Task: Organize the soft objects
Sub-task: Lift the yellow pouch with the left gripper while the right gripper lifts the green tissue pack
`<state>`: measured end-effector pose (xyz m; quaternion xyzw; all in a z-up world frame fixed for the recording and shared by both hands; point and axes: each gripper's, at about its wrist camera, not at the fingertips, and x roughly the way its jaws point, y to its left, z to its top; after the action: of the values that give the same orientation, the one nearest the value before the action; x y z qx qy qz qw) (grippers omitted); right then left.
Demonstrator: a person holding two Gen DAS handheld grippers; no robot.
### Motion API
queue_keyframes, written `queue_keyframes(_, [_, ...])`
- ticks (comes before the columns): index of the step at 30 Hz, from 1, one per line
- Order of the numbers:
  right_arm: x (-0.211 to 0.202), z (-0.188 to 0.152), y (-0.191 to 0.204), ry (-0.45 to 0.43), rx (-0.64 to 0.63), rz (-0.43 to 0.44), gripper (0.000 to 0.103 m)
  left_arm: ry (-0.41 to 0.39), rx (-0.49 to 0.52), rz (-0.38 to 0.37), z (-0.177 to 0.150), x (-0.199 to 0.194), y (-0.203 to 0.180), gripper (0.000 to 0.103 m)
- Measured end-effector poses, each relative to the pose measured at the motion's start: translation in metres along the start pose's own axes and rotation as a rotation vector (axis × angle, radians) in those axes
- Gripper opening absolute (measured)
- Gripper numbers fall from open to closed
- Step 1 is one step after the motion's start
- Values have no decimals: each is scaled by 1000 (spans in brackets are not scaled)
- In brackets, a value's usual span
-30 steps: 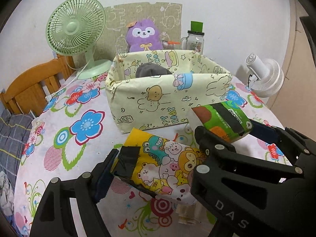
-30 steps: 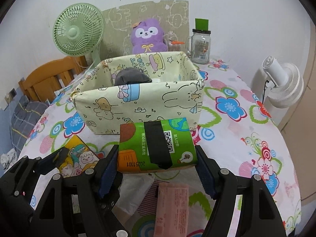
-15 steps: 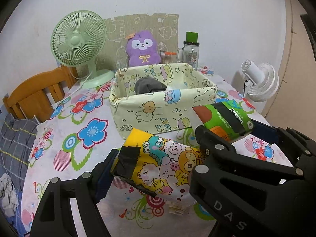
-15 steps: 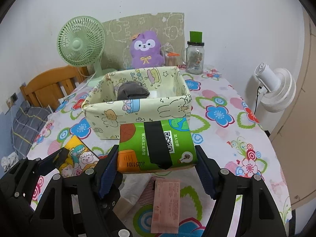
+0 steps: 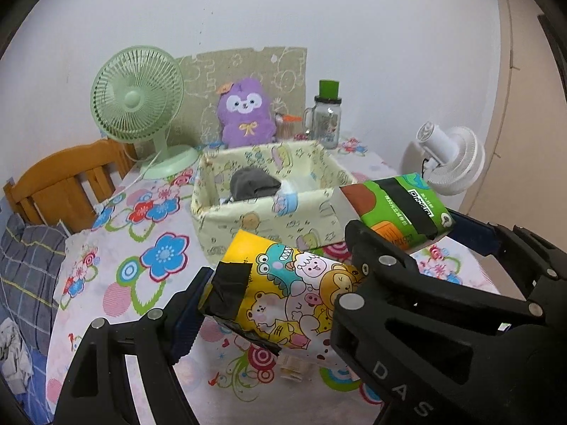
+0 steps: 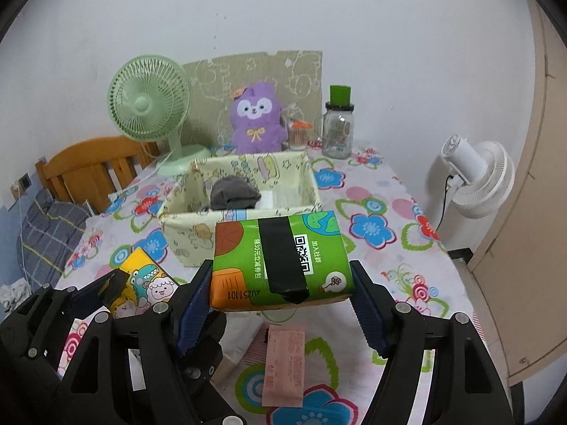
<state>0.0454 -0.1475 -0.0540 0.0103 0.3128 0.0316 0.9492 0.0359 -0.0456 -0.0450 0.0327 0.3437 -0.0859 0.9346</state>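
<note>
Your left claw [image 5: 273,301] is clamped on the yellow cartoon tissue pack [image 5: 294,297] and your right claw [image 6: 281,301] on the green tissue pack [image 6: 280,258], both lifted clear of the flowered tabletop [image 6: 382,219], with a pink slip [image 6: 285,368] lying flat below the green pack. Just beyond them the fabric bin [image 6: 184,233] presents its near rim, a grey soft bundle [image 6: 234,193] filling its left part while the right part stays open. Behind it a green fan [image 6: 149,102], purple plush [image 6: 257,120] and glass jar [image 6: 338,131] line the wall edge.
</note>
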Motion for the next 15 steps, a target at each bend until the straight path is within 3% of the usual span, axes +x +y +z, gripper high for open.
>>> queue_keyframes(15, [-28,15,-2,-41,-2,-2,75,-40,8,-27,15,-26,-6,83])
